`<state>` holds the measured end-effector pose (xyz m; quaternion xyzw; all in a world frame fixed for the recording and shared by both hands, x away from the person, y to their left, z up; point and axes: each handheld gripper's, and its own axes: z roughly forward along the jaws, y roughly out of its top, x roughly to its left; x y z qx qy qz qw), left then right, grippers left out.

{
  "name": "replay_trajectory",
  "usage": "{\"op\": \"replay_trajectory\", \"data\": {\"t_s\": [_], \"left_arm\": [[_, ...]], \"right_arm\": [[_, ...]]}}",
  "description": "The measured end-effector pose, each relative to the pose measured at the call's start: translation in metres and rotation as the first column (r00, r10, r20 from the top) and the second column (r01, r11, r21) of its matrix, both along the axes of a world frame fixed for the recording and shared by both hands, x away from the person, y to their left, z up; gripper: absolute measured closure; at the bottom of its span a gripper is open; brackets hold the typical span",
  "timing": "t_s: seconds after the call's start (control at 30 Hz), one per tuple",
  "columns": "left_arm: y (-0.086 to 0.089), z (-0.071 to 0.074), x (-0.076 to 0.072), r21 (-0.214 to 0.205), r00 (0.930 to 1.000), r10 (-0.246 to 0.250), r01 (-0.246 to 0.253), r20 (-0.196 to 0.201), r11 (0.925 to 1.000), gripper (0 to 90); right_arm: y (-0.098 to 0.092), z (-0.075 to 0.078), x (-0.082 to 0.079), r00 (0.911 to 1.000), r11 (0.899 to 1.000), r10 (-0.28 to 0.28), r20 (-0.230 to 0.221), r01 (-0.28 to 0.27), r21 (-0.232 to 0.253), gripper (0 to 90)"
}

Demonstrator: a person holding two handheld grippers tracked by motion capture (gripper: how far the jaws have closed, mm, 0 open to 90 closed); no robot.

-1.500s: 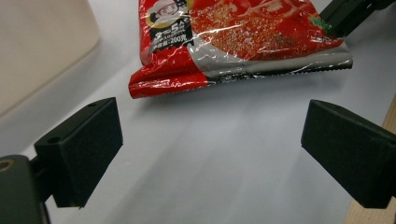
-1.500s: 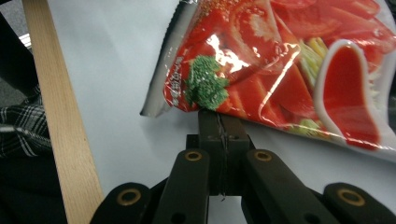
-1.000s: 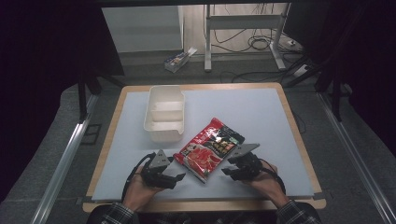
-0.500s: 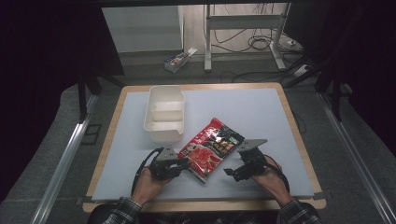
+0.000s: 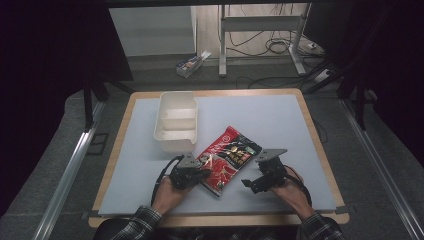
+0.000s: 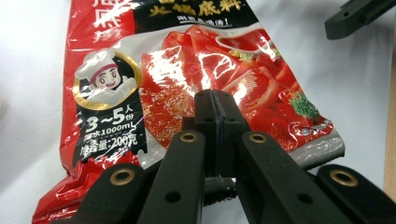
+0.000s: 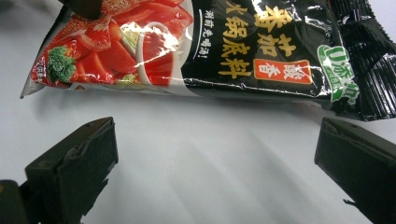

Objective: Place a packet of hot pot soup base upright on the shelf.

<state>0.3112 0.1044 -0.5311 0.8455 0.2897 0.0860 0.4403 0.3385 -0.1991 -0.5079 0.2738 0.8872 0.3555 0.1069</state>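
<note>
Two grippers at the red soup-base pouch [image 5: 227,157] on the table [image 5: 280,120]: left gripper [image 6: 215,105] has just closed, jaws pressed together on the pouch's film near its bottom edge. Right gripper [image 7: 215,140] jaws have just opened wide, w/ bare table between them, pouch lying just beyond the tips, not touching.

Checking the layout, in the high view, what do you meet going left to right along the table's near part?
Left gripper → red food packet → right gripper.
</note>
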Motion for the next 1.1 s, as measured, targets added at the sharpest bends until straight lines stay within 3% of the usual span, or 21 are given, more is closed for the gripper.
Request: {"op": "replay_trajectory", "data": {"t_s": [0.23,0.6,0.73,1.1], "left_arm": [[0.002,-0.006,0.001,-0.011,0.9995,0.000,0.000,-0.032,0.9999,90.0],[0.001,-0.009,-0.009,0.032,0.9998,0.020,-0.020,0.007,0.9993,90.0],[0.001,-0.010,-0.015,0.054,0.9994,0.022,-0.023,0.026,0.9983,90.0],[0.005,-0.013,-0.017,0.054,1.0000,0.010,-0.010,0.000,0.9985,90.0]], "right_arm": [[-0.003,-0.001,-0.001,0.9999,1.000,-0.011,0.004,0.012,-0.026,0.0],[-0.009,0.002,-0.002,0.9990,0.998,-0.035,0.028,0.037,-0.050,0.0],[-0.010,0.004,-0.003,0.9986,0.998,-0.036,0.039,0.037,-0.046,0.0],[-0.005,0.010,-0.006,0.9991,1.000,-0.007,0.042,0.007,0.000,0.0]]}}
